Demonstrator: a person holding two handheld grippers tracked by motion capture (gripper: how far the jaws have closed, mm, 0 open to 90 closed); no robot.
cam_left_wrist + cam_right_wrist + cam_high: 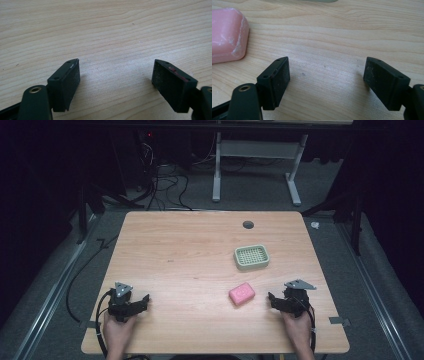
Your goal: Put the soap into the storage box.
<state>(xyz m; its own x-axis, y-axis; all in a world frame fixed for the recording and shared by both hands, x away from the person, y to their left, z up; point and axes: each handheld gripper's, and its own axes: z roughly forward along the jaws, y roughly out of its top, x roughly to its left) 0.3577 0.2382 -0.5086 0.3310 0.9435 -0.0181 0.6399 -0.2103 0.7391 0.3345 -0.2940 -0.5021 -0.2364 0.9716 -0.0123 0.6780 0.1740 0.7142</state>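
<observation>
- A pink bar of soap (242, 293) lies flat on the wooden desk (190, 255), in the near right part of the top, with bare wood all round it.
- In the right gripper view the soap (227, 35) sits at the upper left, its rounded corner scuffed white, apart from the jaws and not between them.
- The right tongs (272, 300) rest low on the desk just to the right of the soap, near it but not touching, with the jaws pointing toward it.
- The right tongs (325, 83) stand wide open and hold nothing; plain wood shows between the two black jaws.
- A pale green soap dish (251, 257) with a slotted grid top stands farther back on the desk, behind the soap and apart from it.
- The left tongs (142, 302) rest near the front left corner of the desk, well apart from both soap and dish.
- The left tongs (116, 83) are also spread wide and grip nothing, with wood grain between the jaws.
- A hand grips each tool from the near edge, and a black cable (100, 312) loops by the left one.
- A dark round hole (248, 224) sits in the desk near its far edge.
- Beyond the desk, a white frame (260, 165) stands on the grey floor.
</observation>
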